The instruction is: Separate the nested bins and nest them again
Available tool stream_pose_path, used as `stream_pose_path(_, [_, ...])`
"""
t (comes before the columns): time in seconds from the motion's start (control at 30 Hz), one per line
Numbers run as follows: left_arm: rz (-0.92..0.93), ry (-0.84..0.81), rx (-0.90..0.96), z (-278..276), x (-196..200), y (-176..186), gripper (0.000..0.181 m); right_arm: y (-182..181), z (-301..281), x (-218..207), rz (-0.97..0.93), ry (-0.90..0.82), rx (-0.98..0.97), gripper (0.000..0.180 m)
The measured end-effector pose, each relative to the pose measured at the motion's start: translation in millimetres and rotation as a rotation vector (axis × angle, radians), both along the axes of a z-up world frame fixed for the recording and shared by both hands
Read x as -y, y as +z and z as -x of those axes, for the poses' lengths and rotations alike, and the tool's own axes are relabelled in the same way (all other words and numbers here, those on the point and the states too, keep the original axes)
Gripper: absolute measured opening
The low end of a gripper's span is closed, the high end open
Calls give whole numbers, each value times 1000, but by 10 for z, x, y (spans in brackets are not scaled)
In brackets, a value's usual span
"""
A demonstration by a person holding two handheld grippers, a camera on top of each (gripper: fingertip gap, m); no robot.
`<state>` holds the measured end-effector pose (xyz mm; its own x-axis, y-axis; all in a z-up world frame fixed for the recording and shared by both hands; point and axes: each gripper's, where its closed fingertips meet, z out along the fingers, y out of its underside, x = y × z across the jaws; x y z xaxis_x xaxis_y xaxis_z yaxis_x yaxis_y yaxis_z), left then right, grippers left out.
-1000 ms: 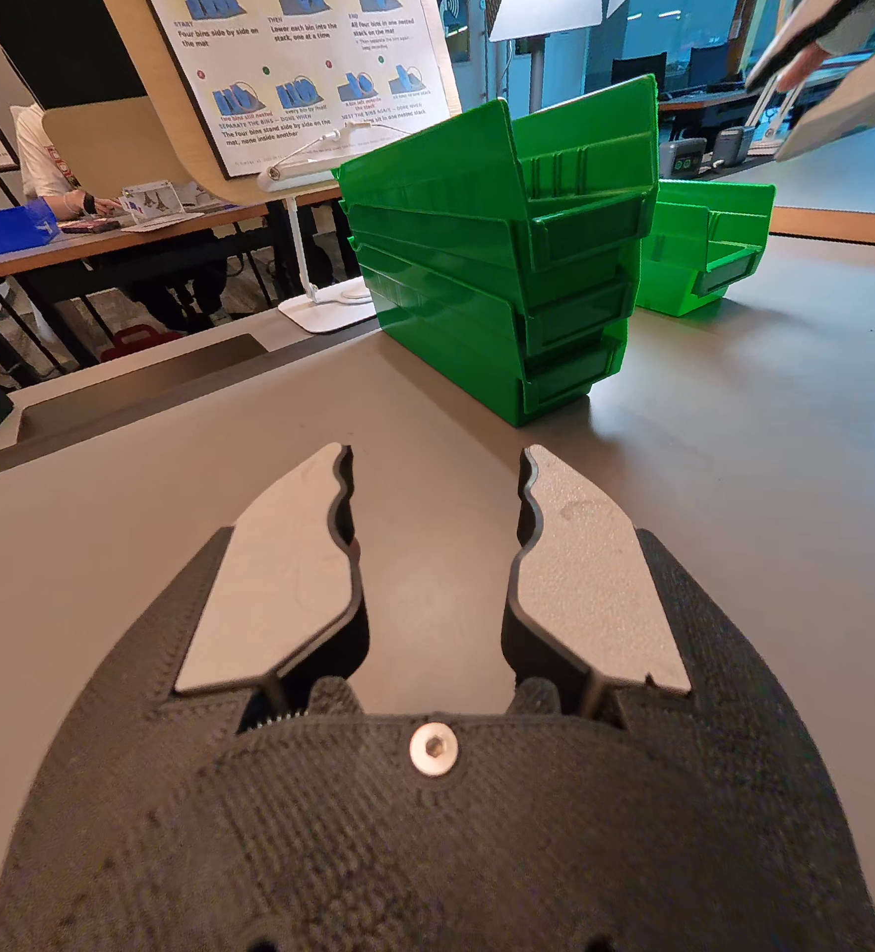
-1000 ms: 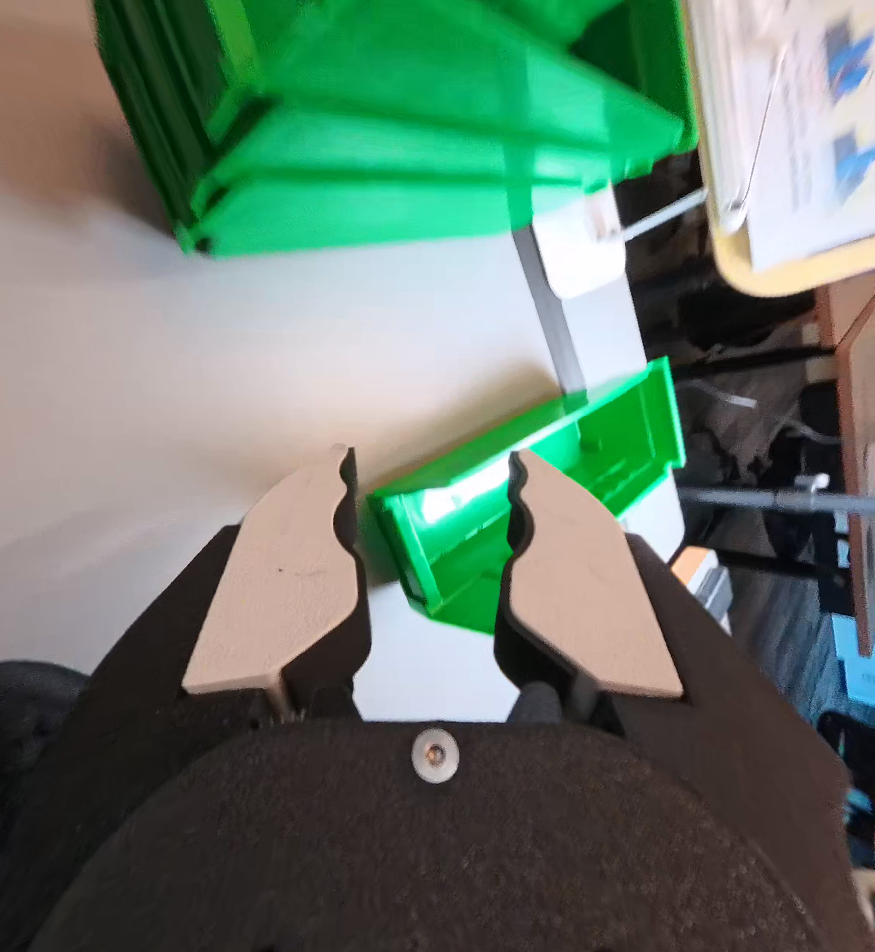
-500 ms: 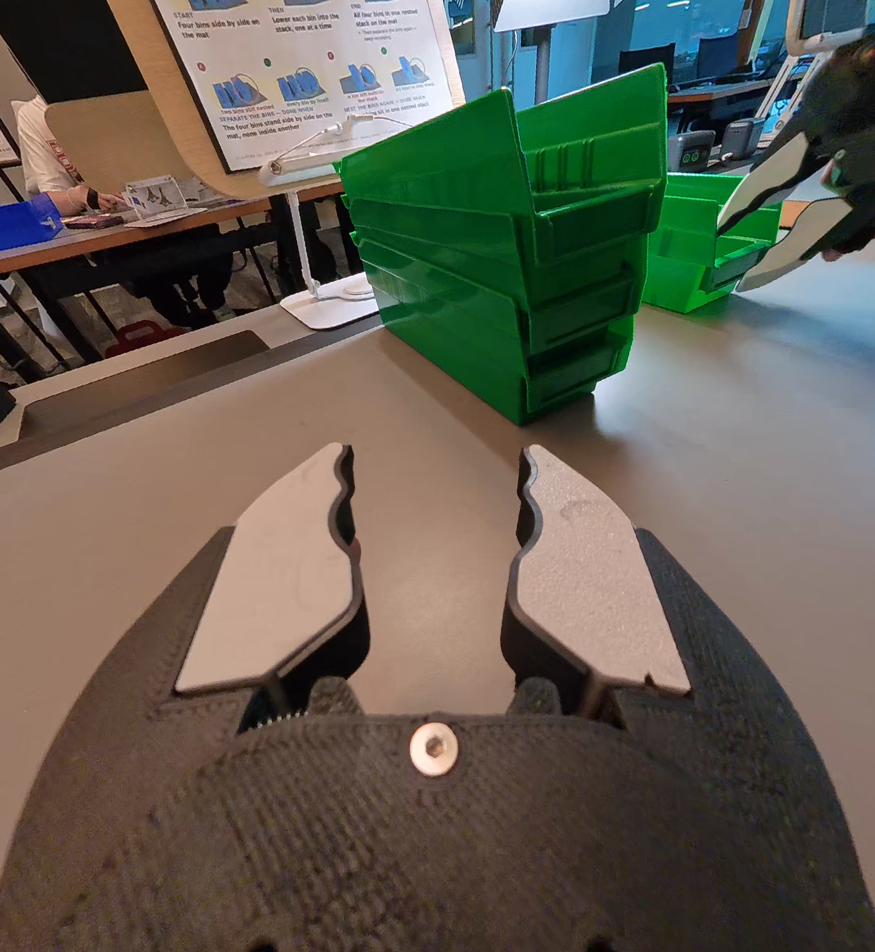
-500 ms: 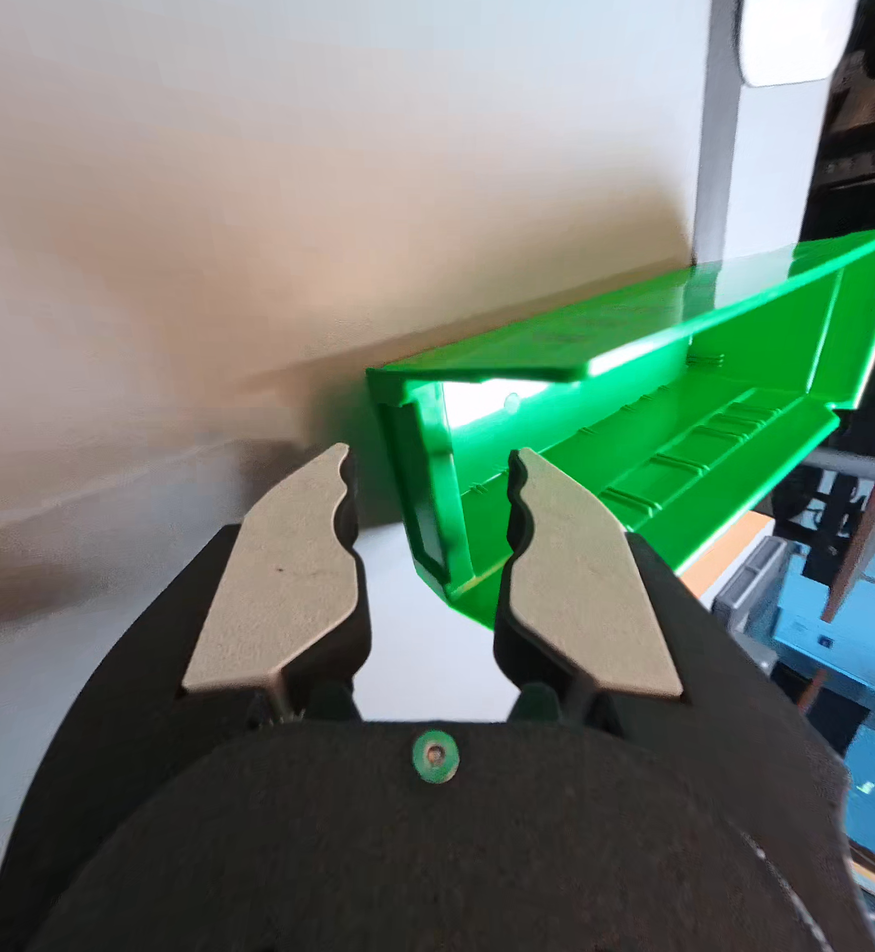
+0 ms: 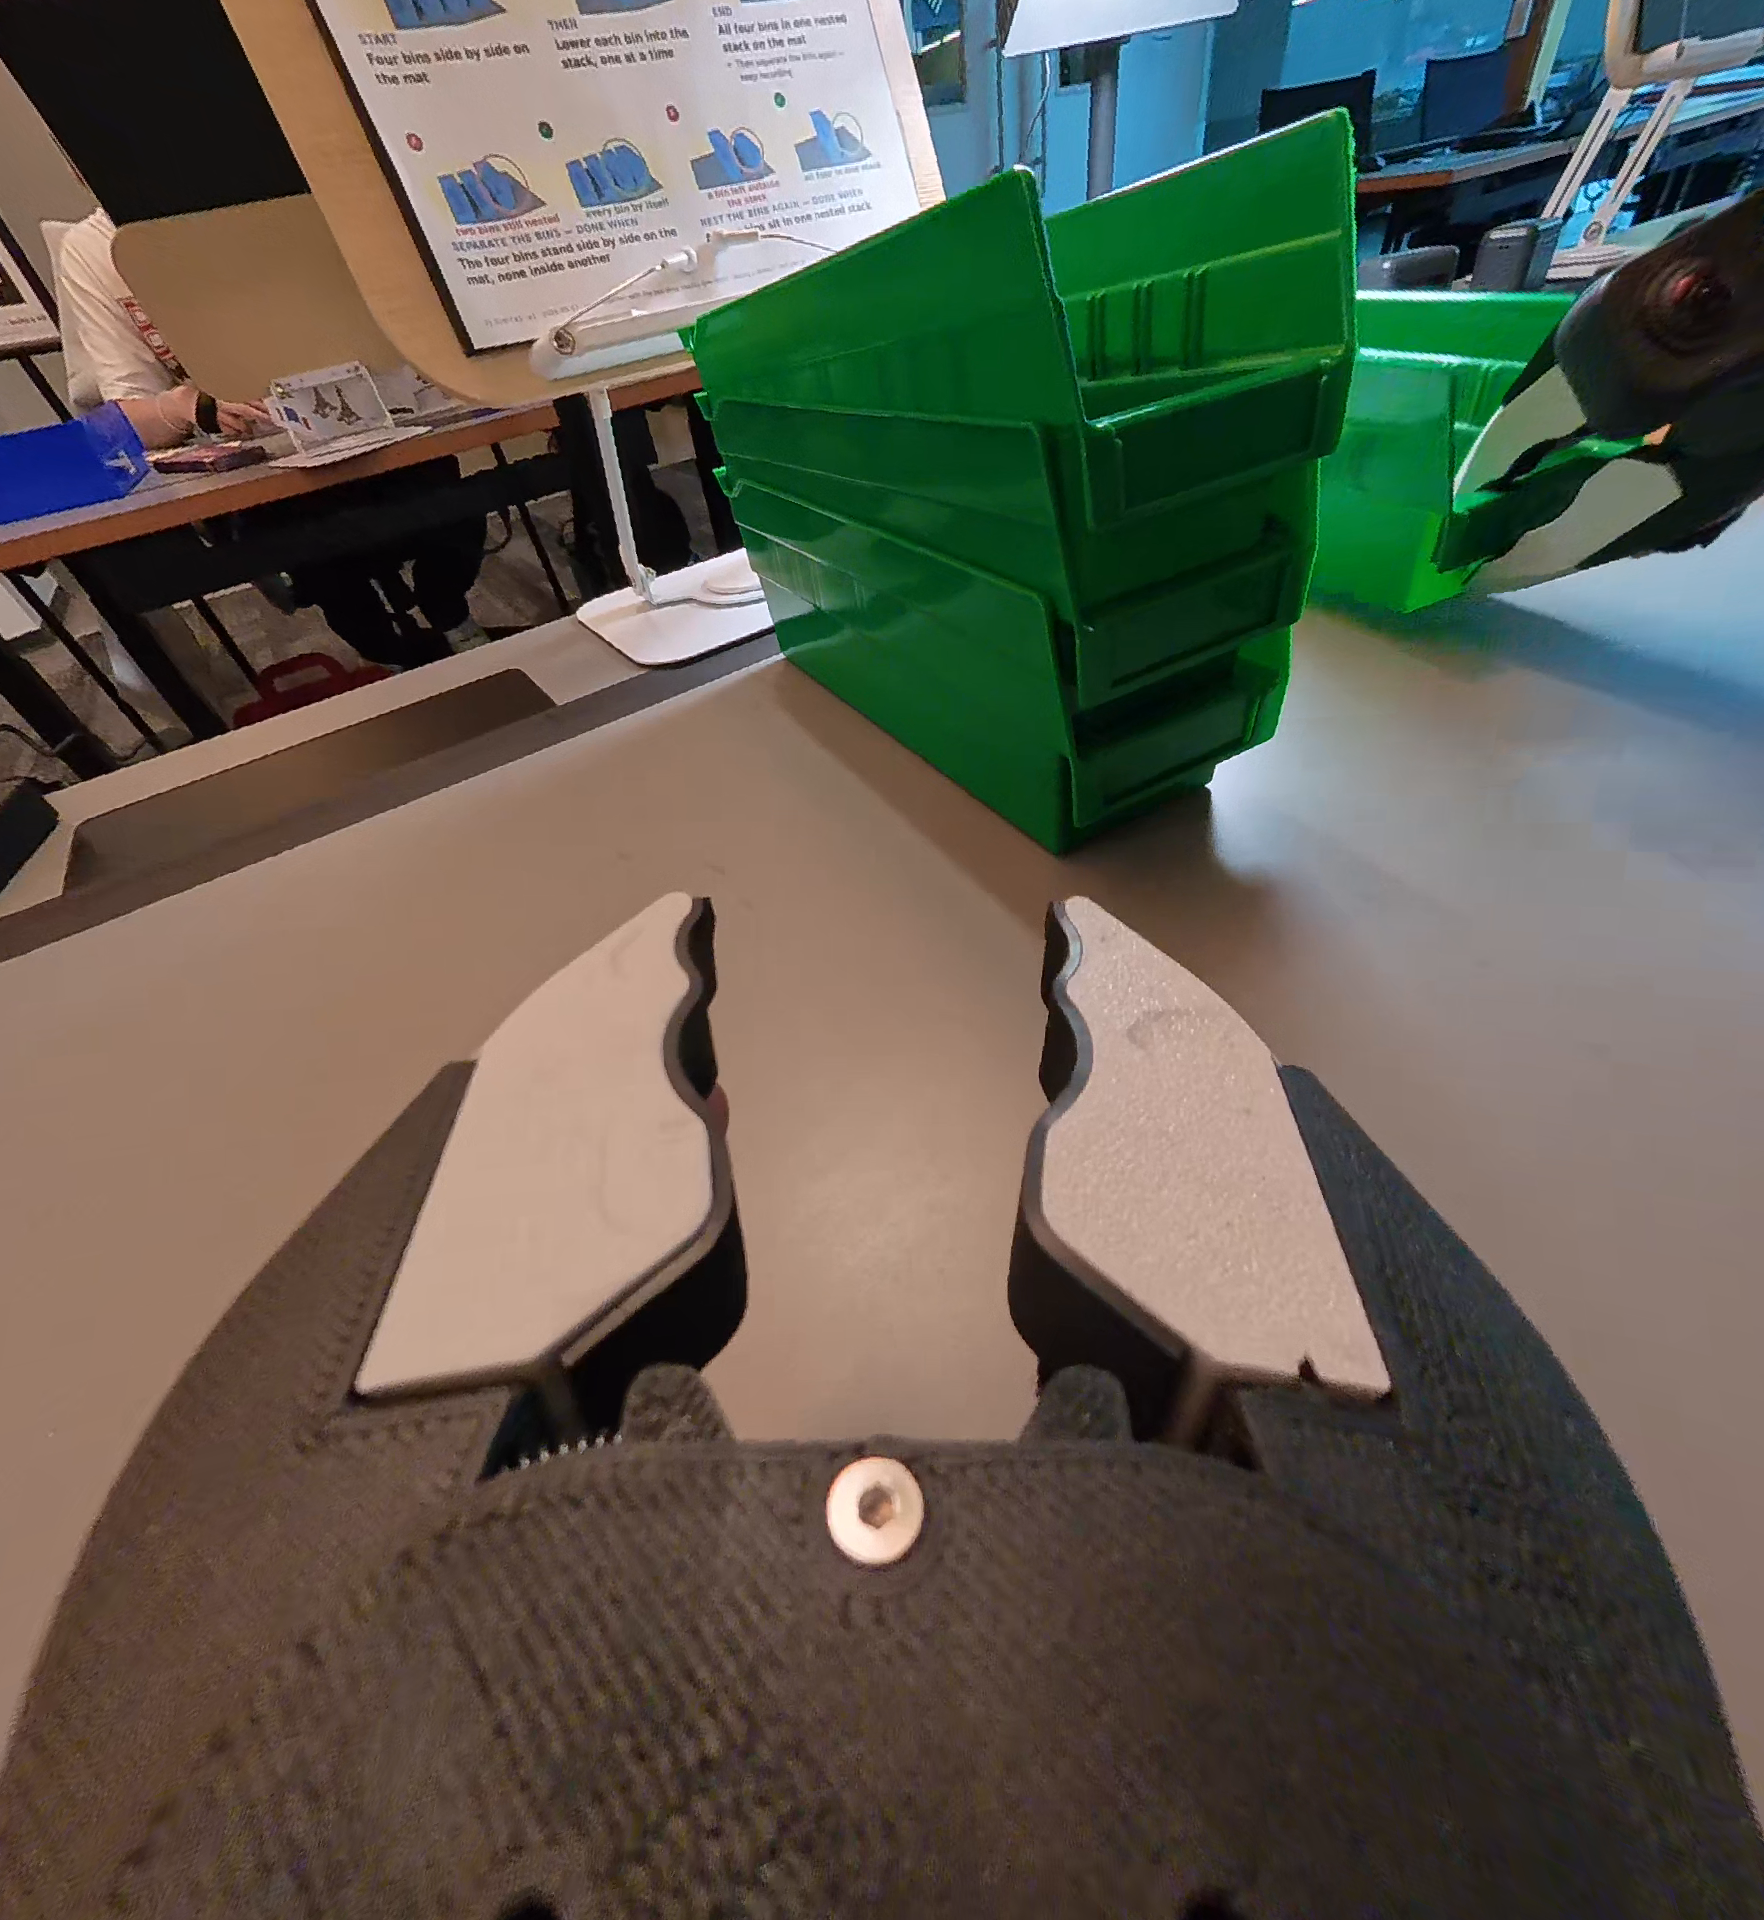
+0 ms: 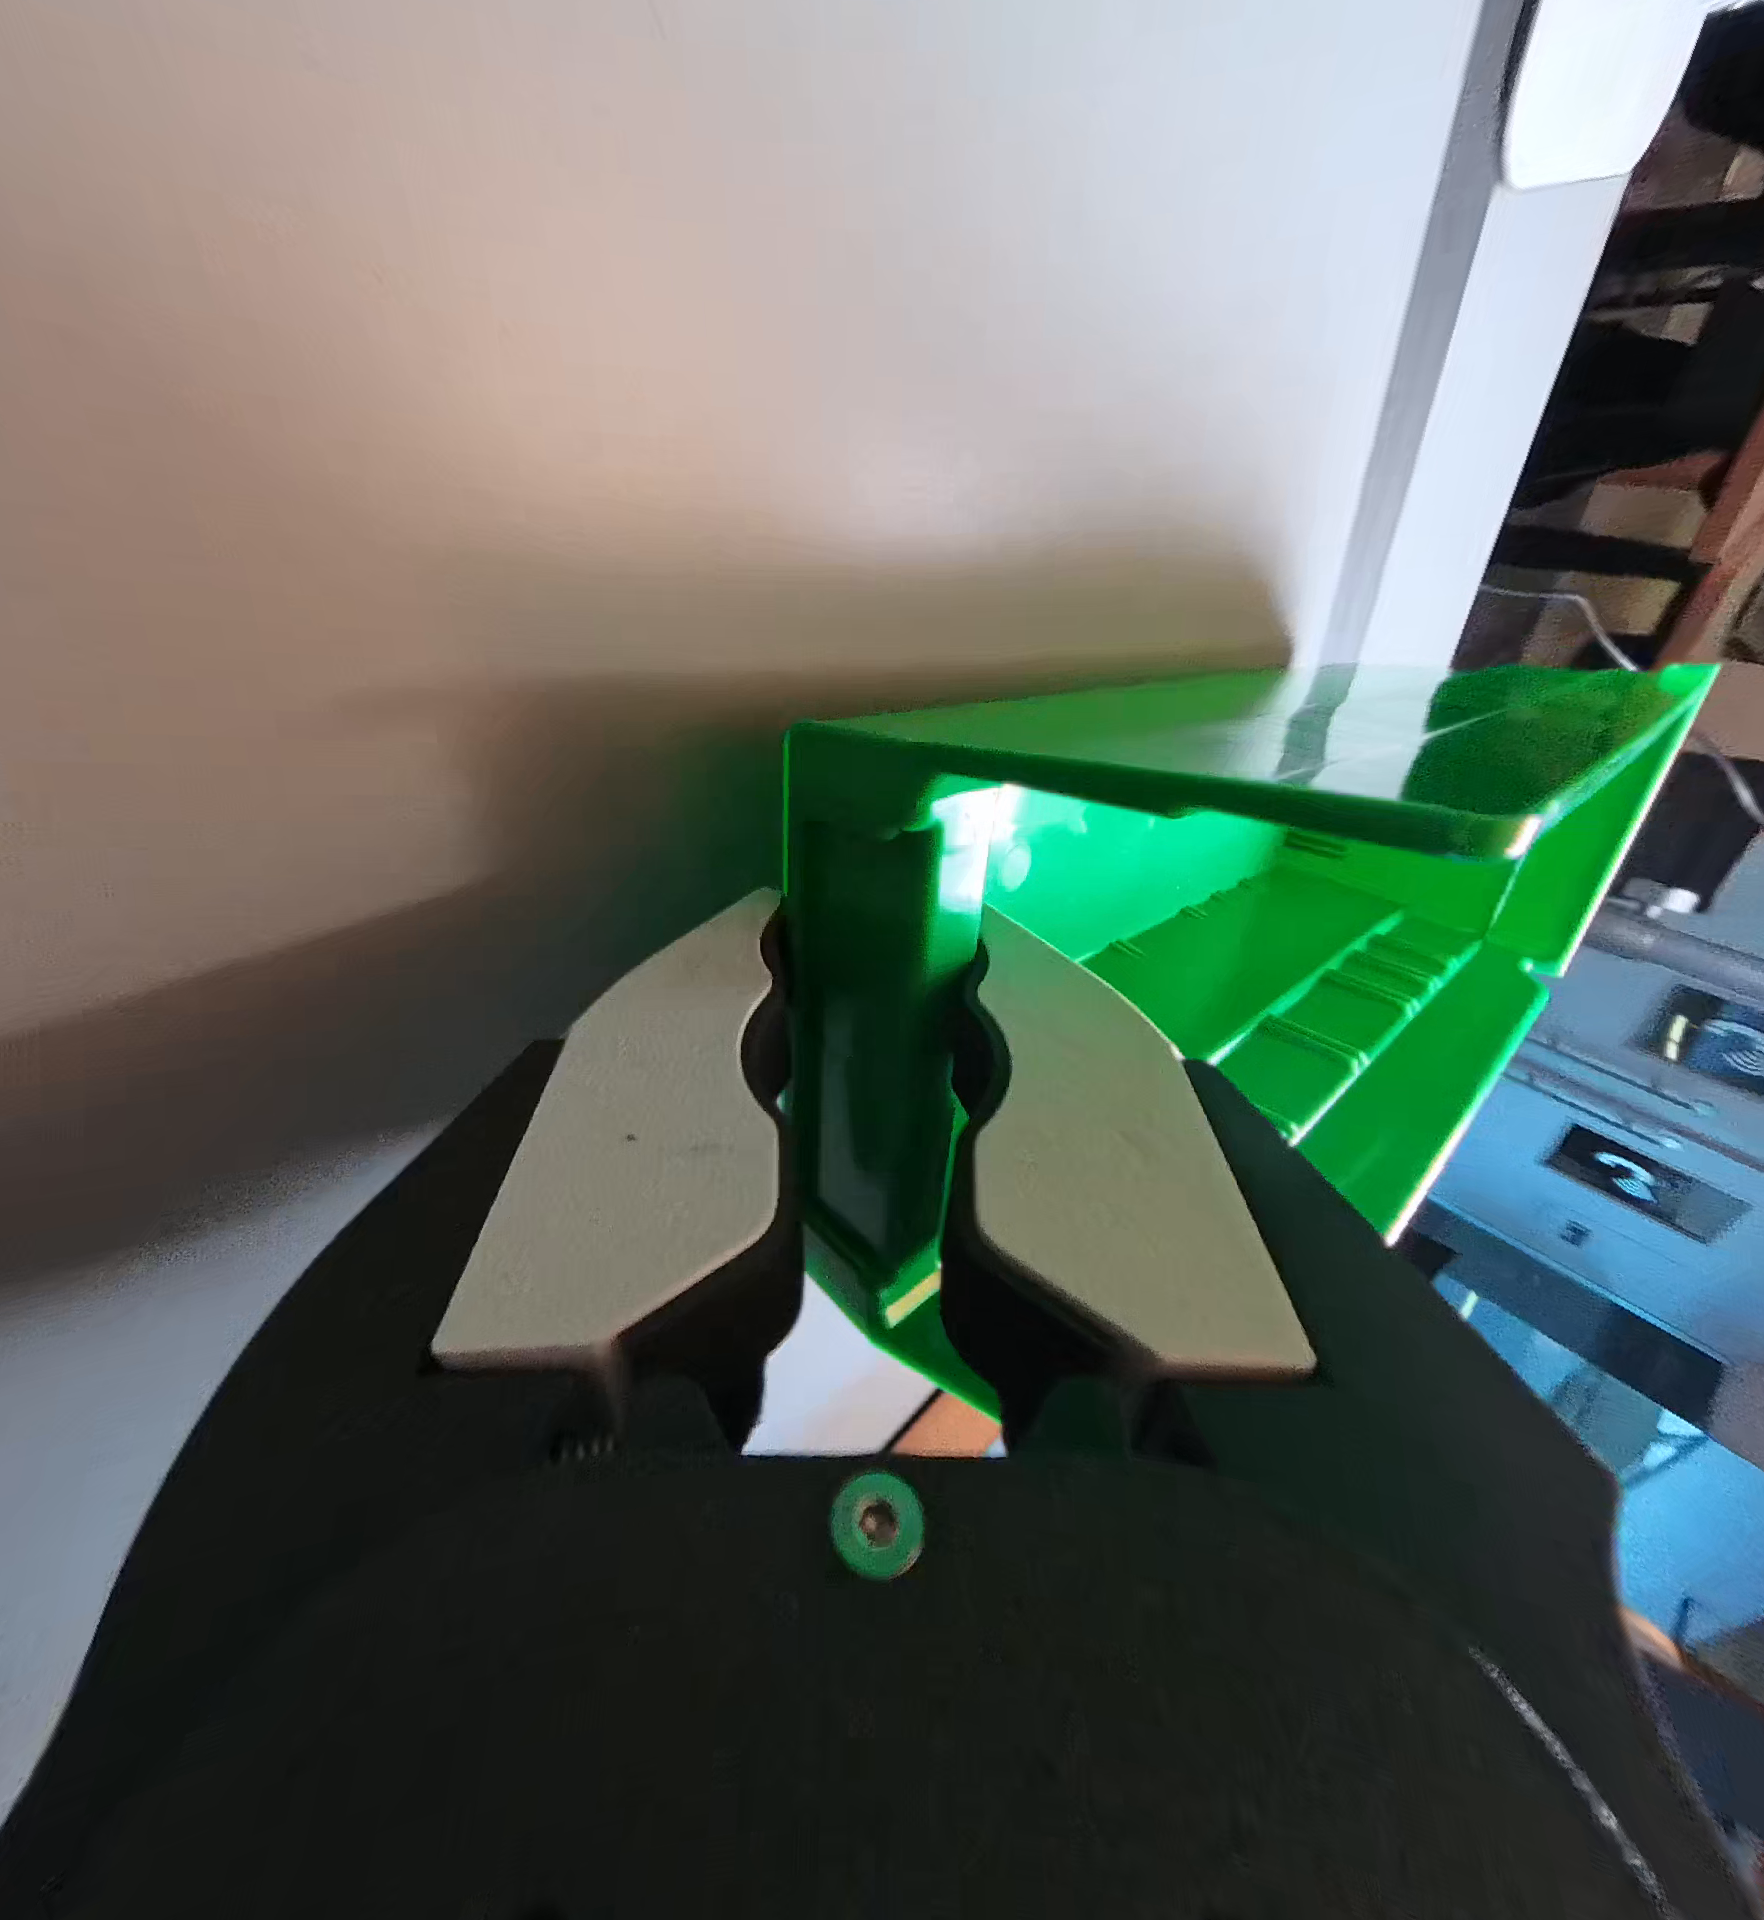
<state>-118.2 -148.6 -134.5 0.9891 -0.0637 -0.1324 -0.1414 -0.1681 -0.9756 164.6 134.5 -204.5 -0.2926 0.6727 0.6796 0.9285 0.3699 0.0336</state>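
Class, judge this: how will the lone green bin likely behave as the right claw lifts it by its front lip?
The lone green bin looks thin-walled, probably light. Gripped at one end by the right claw, it will likely droop. Its glossy plastic may slip.

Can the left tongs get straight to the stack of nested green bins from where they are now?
Probably yes. The left tongs are open and empty, and only bare table lies between them and the stack. The right tongs are busy off at the single bin.
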Motion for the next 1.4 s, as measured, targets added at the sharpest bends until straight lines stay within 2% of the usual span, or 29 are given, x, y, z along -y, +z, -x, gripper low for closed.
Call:
stream_pose_path(0.13, [-3, 3, -14, -12, 3, 6, 61, 227, 97, 177, -80, 5, 8, 27])
stream_pose_path(0.27, [-13, -3, -2, -18, 8, 29, 61, 553, 294, 382, -77, 27, -63, 28])
stream_pose_path(0.6, [-32, -2, 1, -4, 32, 70, 61, 1859, 1040, 827, -57, 142, -211, 28])
stream_pose_path(0.73, [-43, -3, 4, 9, 47, 87, 61, 2118, 1396, 1042, -15, 190, -209, 29])
stream_pose_path(0.87, [-48, -8, -2, -1, 61, 93, 61, 2042, 1698, 1206, 68, 196, -178, 29])
stream_pose_path(1.07, [-48, -10, -2, 0, 66, 90, 61, 1671, 1980, 1266, 105, 204, -128, 27])
stream_pose_path(1.17, [-47, -8, -2, 5, 65, 86, 61, 1590, 2002, 1190, 68, 188, -105, 28])
stream_pose_path(1.27, [-45, -7, -2, 6, 63, 83, 61, 1445, 1946, 1184, 132, 160, -76, 28])
stream_pose_path(1.4, [-38, -6, -6, 2, 54, 68, 61, 1303, 1969, 1226, 129, 204, -78, 32])
